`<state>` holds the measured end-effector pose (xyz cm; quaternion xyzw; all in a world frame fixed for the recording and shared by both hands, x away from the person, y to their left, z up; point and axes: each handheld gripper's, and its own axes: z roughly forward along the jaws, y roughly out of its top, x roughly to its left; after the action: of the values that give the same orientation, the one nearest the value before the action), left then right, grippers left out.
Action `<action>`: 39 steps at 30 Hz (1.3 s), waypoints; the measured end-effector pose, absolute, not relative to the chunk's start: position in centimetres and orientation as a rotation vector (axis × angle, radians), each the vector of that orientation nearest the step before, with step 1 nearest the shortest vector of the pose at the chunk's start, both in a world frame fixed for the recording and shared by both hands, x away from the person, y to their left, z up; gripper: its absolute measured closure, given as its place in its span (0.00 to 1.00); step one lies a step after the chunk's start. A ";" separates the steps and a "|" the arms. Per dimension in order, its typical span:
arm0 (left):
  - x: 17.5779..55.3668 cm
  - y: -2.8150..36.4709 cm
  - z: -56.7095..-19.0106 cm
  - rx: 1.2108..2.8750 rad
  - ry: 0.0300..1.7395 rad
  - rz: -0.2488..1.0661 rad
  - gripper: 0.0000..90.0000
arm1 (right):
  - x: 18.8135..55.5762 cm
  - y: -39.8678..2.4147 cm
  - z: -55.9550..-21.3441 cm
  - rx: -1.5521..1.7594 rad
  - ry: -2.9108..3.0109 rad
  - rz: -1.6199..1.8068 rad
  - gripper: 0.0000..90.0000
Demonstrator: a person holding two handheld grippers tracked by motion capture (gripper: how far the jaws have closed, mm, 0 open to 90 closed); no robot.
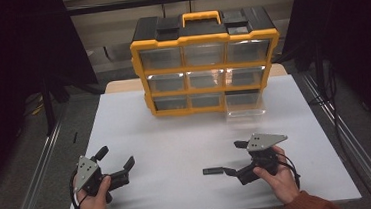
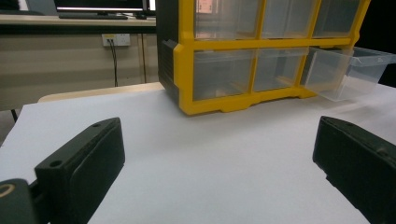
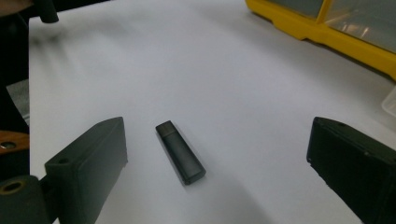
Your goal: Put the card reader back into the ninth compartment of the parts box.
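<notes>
A small black USB stick [image 3: 180,151] lies flat on the white table between the jaws of my right gripper [image 3: 219,135], closer to the left jaw and touching neither. From above, the stick [image 1: 213,171] lies just ahead of the right gripper [image 1: 235,157], which is open and points left at the front right. My left gripper [image 1: 114,157] is open at the front left with nothing in it. It [image 2: 217,140] faces a yellow and black drawer organizer [image 2: 224,56]. The organizer's [image 1: 205,63] bottom-right clear drawer [image 1: 243,104] is pulled out.
The white table [image 1: 176,135] stretches between the grippers and the organizer. The pulled-out drawer [image 2: 348,70] looks empty and overhangs the table at the organizer's right. Floor rails run along both sides. A beige wall with a socket [image 2: 116,39] stands behind.
</notes>
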<state>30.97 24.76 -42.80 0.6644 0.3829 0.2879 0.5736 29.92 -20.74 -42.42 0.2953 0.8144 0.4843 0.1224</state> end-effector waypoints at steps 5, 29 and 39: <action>31.0 24.7 -42.8 1.557 0.899 0.674 0.03 | 30.2 -20.0 -42.5 0.841 2.408 1.413 0.05; 31.0 24.8 -42.8 1.573 0.887 0.680 0.03 | 33.2 -15.3 -42.9 0.704 2.668 1.300 0.03; 31.1 24.8 -42.8 1.571 0.888 0.675 0.02 | 34.5 -13.7 -42.5 0.623 2.789 1.141 0.08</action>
<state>31.06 24.78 -42.84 0.6695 0.3784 0.2876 0.5708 34.48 -13.68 -42.50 0.2024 0.9059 0.3707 0.0324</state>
